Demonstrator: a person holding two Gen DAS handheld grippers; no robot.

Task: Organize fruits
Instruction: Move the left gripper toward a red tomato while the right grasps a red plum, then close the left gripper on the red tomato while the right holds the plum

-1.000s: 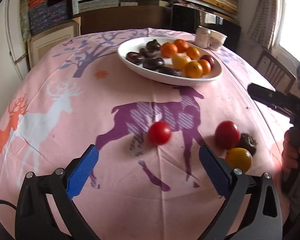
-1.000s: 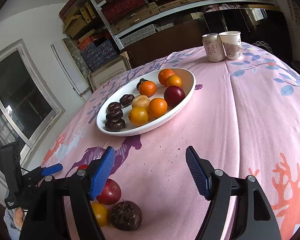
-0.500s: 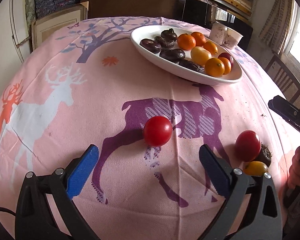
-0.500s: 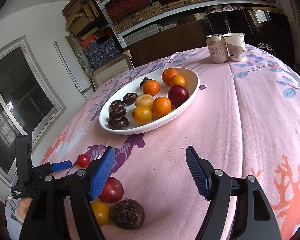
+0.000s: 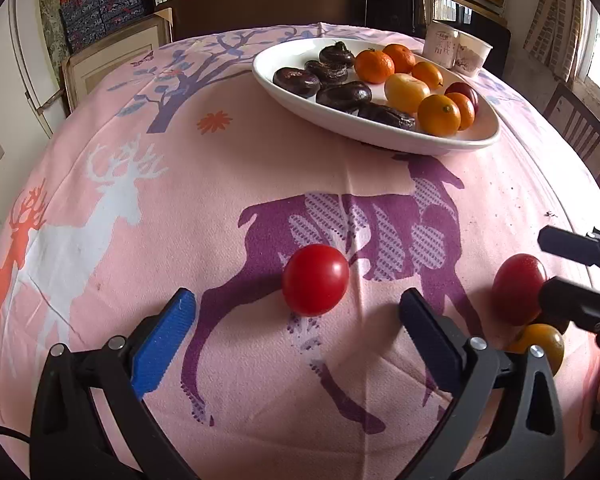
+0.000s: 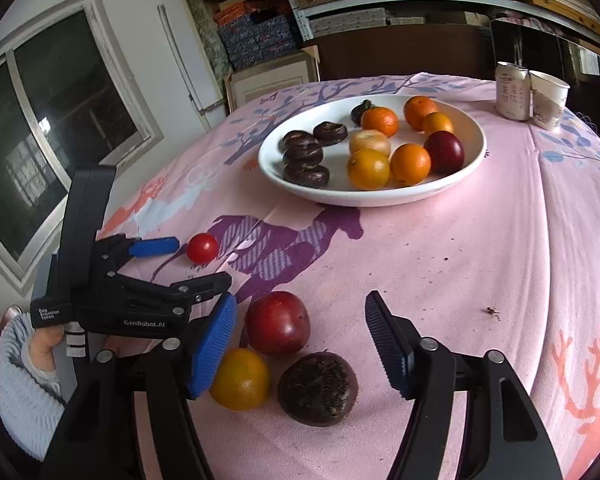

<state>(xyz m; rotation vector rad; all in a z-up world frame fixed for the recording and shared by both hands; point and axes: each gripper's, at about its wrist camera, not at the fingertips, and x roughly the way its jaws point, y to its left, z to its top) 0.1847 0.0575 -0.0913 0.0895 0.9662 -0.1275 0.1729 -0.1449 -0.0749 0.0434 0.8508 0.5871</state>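
Observation:
A small red tomato (image 5: 315, 280) lies on the pink tablecloth just ahead of my open, empty left gripper (image 5: 296, 340); it also shows in the right wrist view (image 6: 202, 247). A dark red plum (image 6: 277, 323), a yellow-orange fruit (image 6: 240, 379) and a dark brown fruit (image 6: 317, 389) lie together between the fingers of my open, empty right gripper (image 6: 300, 344). The white oval plate (image 6: 474, 136) holds several oranges, dark fruits and a plum. The plum (image 5: 518, 289) and the orange fruit (image 5: 540, 346) also show at the right of the left wrist view.
A drinks can (image 6: 511, 91) and a paper cup (image 6: 548, 100) stand behind the plate. The left gripper's body (image 6: 100, 280) is close to the right gripper's left finger. A chair (image 5: 580, 136) stands at the table's right side. Shelves and boxes line the wall.
Both grippers have moved forward and down toward the loose fruits. The tomato is now close in front of the left gripper; the three-fruit cluster now sits between the right gripper's fingers.

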